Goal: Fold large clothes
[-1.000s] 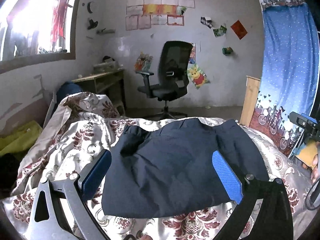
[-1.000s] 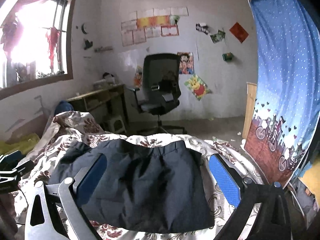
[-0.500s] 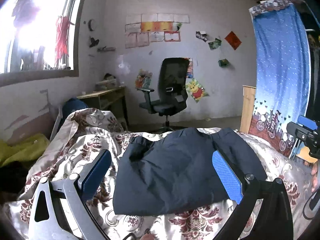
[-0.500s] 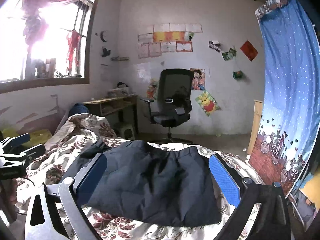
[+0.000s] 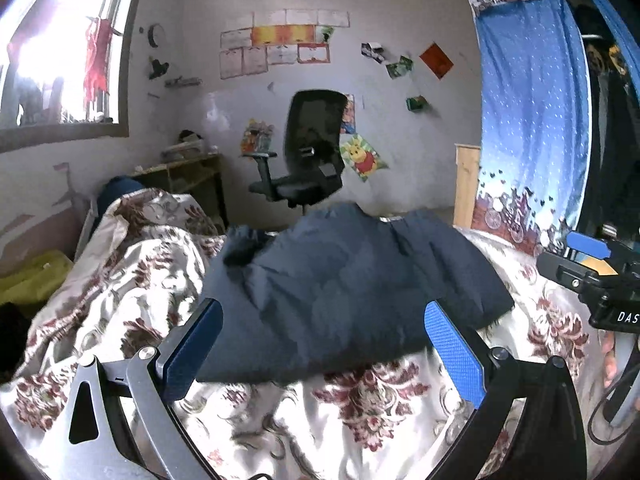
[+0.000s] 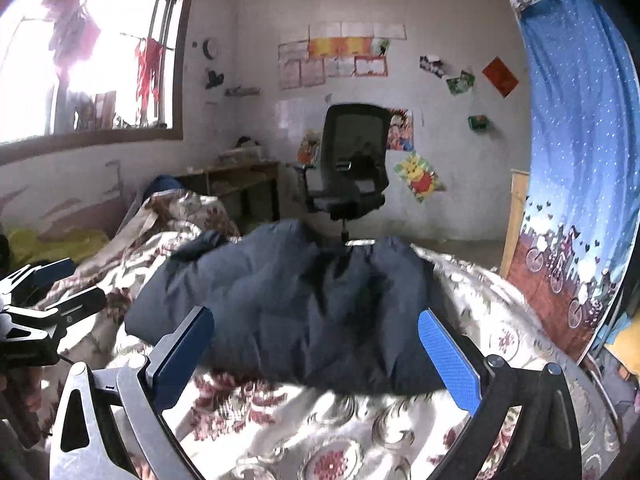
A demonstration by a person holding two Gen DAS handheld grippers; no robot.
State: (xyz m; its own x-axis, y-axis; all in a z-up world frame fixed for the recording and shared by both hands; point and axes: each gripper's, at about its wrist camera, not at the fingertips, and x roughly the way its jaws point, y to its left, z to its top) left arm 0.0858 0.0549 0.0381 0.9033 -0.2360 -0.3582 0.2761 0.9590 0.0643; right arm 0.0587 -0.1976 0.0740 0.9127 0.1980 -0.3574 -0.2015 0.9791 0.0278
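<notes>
Both grippers, left gripper (image 5: 324, 344) and right gripper (image 6: 316, 352), gape wide, empty, before the garment (image 5: 344, 300) on the bed (image 5: 360, 420). Chair (image 5: 308, 156) stands beyond. Right view alone shows the desk (image 6: 240, 176) clearly.

The garment (image 5: 344, 296) lies on the bedspread (image 5: 360, 420), the office chair (image 5: 308, 160) behind it, the curtain (image 5: 532, 120) right.

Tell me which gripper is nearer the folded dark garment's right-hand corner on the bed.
Right, likely. The right gripper hovers open by that side of the dark garment; the left gripper hovers open toward its left edge. Neither touches it.
</notes>
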